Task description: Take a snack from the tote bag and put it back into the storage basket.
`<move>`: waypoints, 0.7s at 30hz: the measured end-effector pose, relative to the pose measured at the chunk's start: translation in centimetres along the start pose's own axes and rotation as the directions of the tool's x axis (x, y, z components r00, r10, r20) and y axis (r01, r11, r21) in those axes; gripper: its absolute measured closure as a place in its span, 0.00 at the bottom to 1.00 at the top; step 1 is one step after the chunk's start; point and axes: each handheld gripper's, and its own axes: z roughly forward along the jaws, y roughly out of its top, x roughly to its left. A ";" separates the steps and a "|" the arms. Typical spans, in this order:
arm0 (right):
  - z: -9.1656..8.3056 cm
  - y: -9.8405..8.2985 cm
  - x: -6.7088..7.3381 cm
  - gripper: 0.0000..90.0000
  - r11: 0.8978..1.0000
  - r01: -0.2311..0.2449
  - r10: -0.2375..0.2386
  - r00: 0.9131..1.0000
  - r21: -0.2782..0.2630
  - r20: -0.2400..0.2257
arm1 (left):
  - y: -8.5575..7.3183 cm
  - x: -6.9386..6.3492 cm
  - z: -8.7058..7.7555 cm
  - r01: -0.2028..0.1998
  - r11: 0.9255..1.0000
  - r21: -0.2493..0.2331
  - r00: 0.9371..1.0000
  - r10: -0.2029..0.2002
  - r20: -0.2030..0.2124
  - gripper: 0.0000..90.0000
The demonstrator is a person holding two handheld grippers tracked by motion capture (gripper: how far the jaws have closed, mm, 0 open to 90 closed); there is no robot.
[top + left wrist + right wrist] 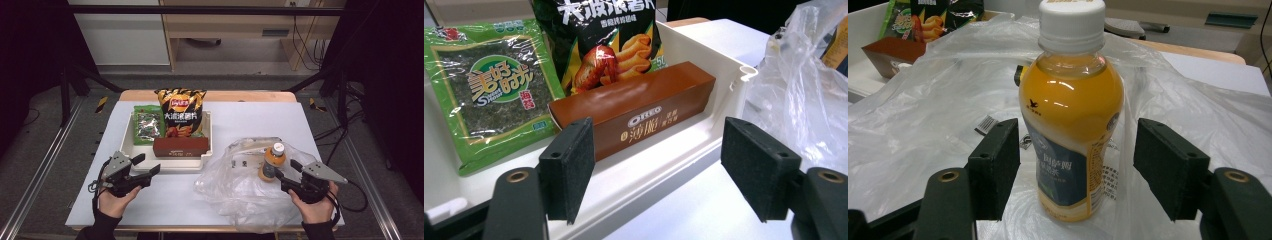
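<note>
At the left of the table, the left gripper [150, 167] is held with its jaws apart and nothing between them, just in front of the white tray [207, 145]. Inside the tray, a green seaweed packet [494, 90] is laid at the left, a black bag of crisps [596, 45] is propped beside it, and a brown biscuit box [639, 107] is laid along the near wall, its long axis running parallel to that wall. Further right, a clear plastic bag [235, 185] is spread on the table, and an orange drink bottle [1070, 115] is stood upright on it, cap up, its long axis vertical. The right gripper [1075, 165] is held with its jaws apart either side of the bottle's lower body, the pads clear of it. The bottle appears to be set down and let go, so packing into the bag seems to be the step in hand. The next move probably calls for the left gripper to be brought forward over the tray wall and closed across the box's short sides.
</note>
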 end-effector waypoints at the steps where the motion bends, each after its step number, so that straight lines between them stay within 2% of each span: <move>1: 0.1 0.0 -0.1 0.39 1.000 0.000 0.000 1.000 -0.001 -0.001 | -0.1 0.0 -0.1 -0.002 1.000 0.005 1.000 0.002 -0.003 0.31; 9: 1.6 0.6 0.0 0.34 1.000 -0.012 0.012 1.000 -0.004 0.000 | -0.9 0.4 -0.6 0.001 1.000 0.019 0.999 -0.001 -0.035 0.27; 21: 3.7 1.1 0.3 0.32 0.999 -0.037 0.037 0.999 0.013 0.006 | -0.9 0.7 -0.8 0.018 1.000 0.015 0.999 -0.018 -0.041 0.26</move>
